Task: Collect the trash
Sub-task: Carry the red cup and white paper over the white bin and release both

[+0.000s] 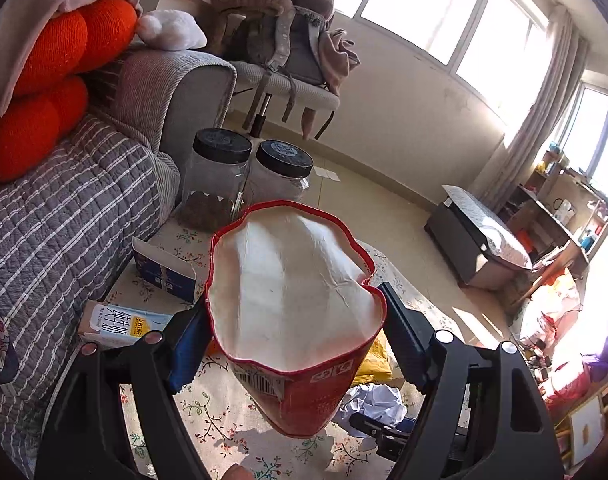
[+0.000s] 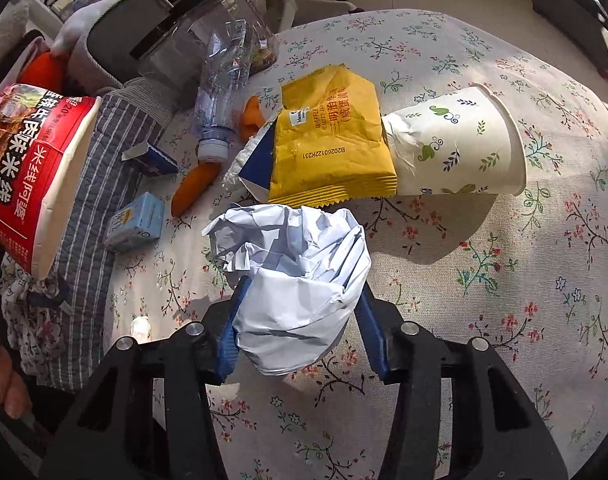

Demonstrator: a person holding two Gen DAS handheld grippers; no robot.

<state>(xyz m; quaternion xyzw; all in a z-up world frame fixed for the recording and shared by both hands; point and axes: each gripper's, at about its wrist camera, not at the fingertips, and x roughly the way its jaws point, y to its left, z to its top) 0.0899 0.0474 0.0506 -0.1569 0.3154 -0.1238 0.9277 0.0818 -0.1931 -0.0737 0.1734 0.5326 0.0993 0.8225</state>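
Right hand-held gripper: jaws part-closed, blue pads pressed against both sides of crumpled white paper ball. Ball: creased, bulging forward beyond the fingertips, resting on floral-cloth desk. Just ahead of ball: flattened yellow snack wrapper; right of wrapper, touching it: white paper cup with leaf print, lying on its side. Further left: crushed clear bottle, small blue carton.

Left hand-held gripper: jaws wide, clamped on red noodle cup, rim dented, white interior empty, held above desk.
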